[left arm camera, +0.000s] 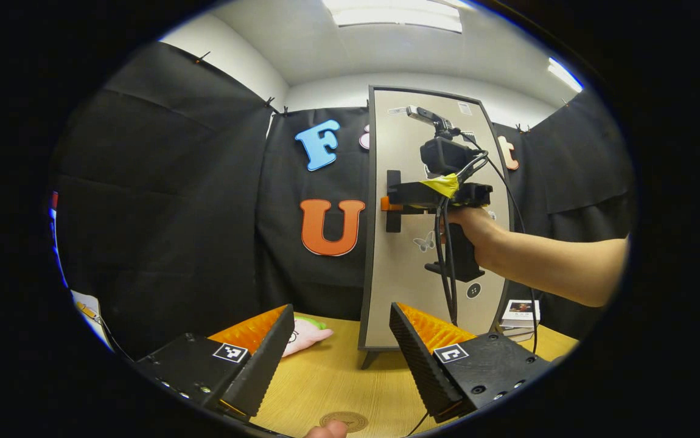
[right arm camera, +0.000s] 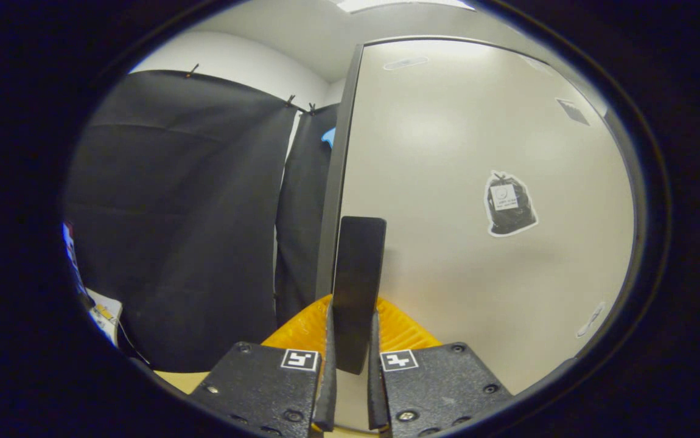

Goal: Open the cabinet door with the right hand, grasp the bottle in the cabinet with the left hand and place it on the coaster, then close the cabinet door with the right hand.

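The cabinet door [right arm camera: 478, 201] is being gripped by its dark handle [right arm camera: 357, 286] — the right gripper [right arm camera: 353, 340] is being clamped on it. The left gripper [left arm camera: 341, 347] is being held wide open, nothing between its fingers, above the wooden table [left arm camera: 332, 377] — the round coaster [left arm camera: 344, 420] is lying just below.

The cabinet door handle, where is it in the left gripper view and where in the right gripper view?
Left gripper view: the door handle is a dark upright bar, centre right, on the cabinet door, with the right gripper at it.
Right gripper view: the handle stands at bottom centre, clamped between that gripper's fingers.
Shared landmark: the door's dark left edge.
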